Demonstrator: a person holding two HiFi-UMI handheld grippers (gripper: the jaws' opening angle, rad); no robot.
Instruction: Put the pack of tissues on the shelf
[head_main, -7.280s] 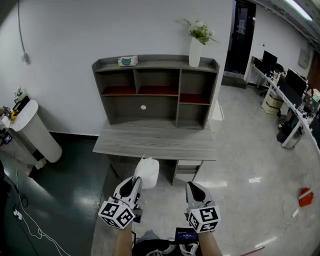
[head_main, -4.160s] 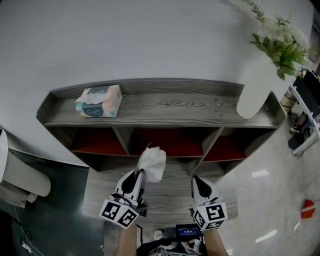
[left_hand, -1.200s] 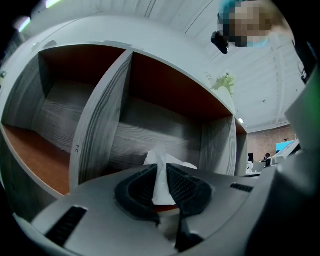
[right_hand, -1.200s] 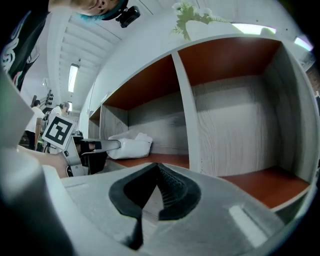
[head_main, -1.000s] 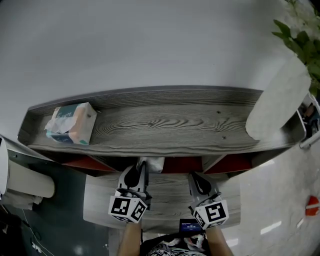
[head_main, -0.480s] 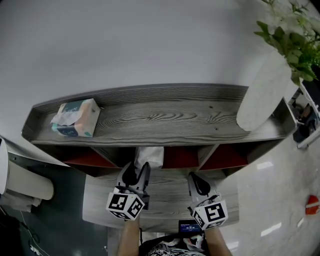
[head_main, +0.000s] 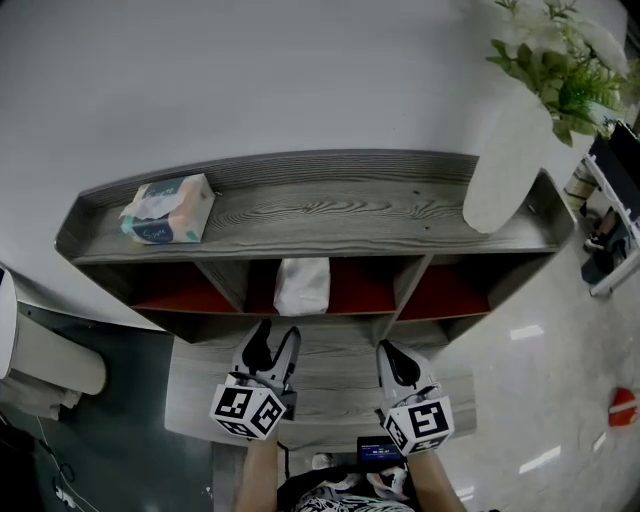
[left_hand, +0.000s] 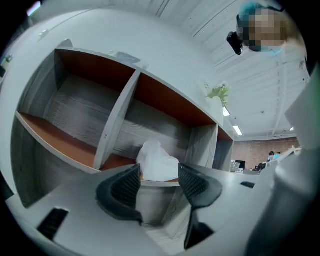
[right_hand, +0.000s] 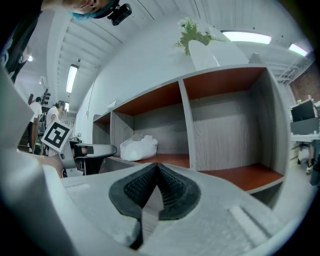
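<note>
White wall backs a grey wooden shelf (head_main: 330, 215) with red-floored compartments, standing on a grey table (head_main: 195, 400). The pack of tissues (head_main: 302, 286), white and crumpled, lies on the red floor of the shelf's middle compartment, near its front edge. Just in front of that compartment, the left claw (head_main: 275, 338) is spreading its jaws; the pack shows through the gap, beyond the tips, and neither pad touches it. The right claw (head_main: 388, 352) hangs in front of the shelf's right-hand divider, jaws pressed together on nothing. On the shelf's top board a patterned tissue box (head_main: 168, 208) sits at the left end and a white vase (head_main: 505, 160) with green leaves at the right end.
</note>
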